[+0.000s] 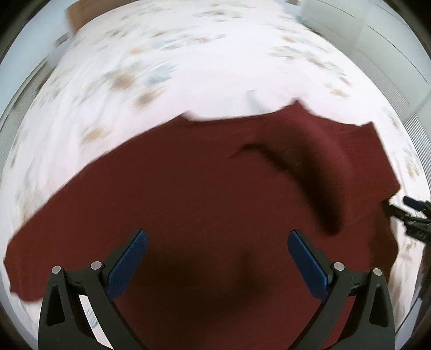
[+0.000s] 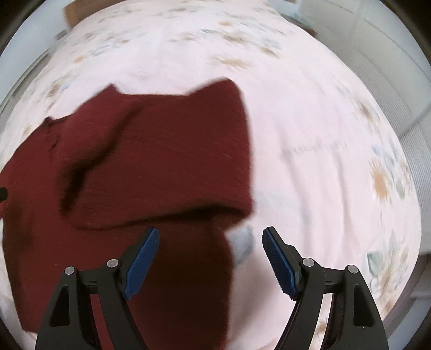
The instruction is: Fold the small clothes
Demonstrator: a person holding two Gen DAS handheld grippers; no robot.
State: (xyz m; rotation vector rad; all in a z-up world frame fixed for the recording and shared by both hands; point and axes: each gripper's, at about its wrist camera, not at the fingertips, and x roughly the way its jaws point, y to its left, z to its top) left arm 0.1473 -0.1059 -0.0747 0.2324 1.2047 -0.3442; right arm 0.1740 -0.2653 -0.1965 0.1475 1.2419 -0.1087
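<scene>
Site: home bedroom | Evidence: bed with pale floral bedsheet (image 2: 323,134) as work surface; white cabinet fronts (image 1: 377,53) alongside; brown headboard (image 1: 78,13) at far edge

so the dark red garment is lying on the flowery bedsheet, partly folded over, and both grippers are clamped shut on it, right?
Not quite. The dark red garment does lie partly folded on the flowery bedsheet, but neither gripper is clamped on it. The left gripper in the left wrist view and the right gripper in the right wrist view both stand open, holding nothing.
</scene>
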